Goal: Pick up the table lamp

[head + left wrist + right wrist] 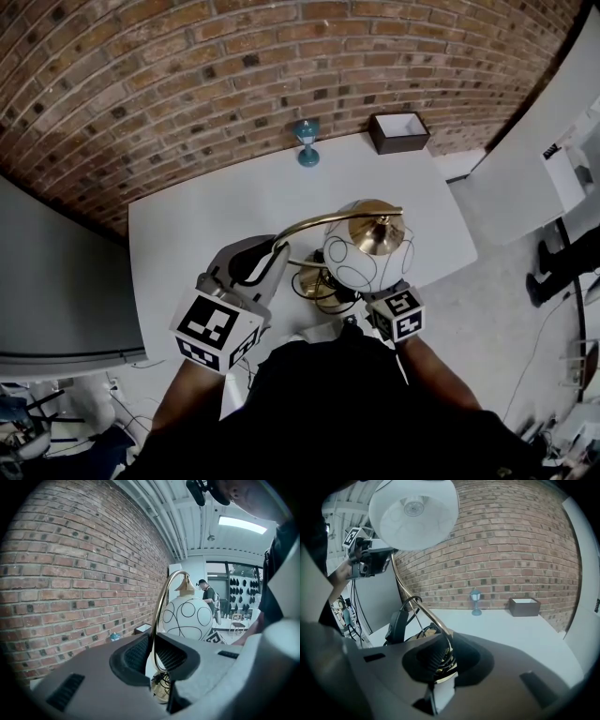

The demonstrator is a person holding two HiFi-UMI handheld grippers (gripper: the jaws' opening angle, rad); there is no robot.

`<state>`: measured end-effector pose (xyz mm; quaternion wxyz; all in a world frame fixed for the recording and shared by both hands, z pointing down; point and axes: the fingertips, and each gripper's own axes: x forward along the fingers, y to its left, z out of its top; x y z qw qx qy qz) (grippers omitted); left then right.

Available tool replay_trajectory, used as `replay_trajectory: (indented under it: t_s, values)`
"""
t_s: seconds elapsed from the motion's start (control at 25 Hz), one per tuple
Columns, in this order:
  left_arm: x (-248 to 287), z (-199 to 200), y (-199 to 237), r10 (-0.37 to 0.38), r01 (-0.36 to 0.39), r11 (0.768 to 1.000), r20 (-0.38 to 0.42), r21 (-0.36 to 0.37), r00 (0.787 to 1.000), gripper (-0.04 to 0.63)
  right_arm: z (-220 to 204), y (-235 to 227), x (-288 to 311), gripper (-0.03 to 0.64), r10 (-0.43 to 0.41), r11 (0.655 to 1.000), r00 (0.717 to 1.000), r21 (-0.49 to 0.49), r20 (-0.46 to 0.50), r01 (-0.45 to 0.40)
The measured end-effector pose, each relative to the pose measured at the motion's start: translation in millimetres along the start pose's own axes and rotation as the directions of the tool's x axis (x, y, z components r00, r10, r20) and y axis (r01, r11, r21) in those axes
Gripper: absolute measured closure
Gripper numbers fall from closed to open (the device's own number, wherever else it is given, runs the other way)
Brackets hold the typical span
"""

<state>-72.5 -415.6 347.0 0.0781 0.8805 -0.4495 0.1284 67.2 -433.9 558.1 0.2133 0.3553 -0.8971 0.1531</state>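
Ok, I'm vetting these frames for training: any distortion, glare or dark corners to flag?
Head view: strong fisheye, courses of the brick wall bow into arcs; lighting even. Left gripper view: black vignetted corners, the ceiling light panel blows out white, the left hand-held gripper fills the bottom. Right gripper view: same vignette, the shade of the table lamp is the brightest patch.

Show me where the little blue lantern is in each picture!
Head view: little blue lantern at top centre, just below the brick wall.
Left gripper view: lantern, tiny, left of centre and slightly below the middle.
Right gripper view: lantern just right of centre.
Shared landmark: the brown box sits to its right in every view.
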Motion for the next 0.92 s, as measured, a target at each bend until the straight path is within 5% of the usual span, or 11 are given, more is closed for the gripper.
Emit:
replay_trajectory:
  t_s: [0.92]
  values:
    - [9, -1, 1, -0.003, 0.003, 1.0, -0.003, -0.012, 1.0, 0.552, 0, -10, 3, 0.565, -0.002, 1.0, 1.0, -0.016, -0.008, 0.002]
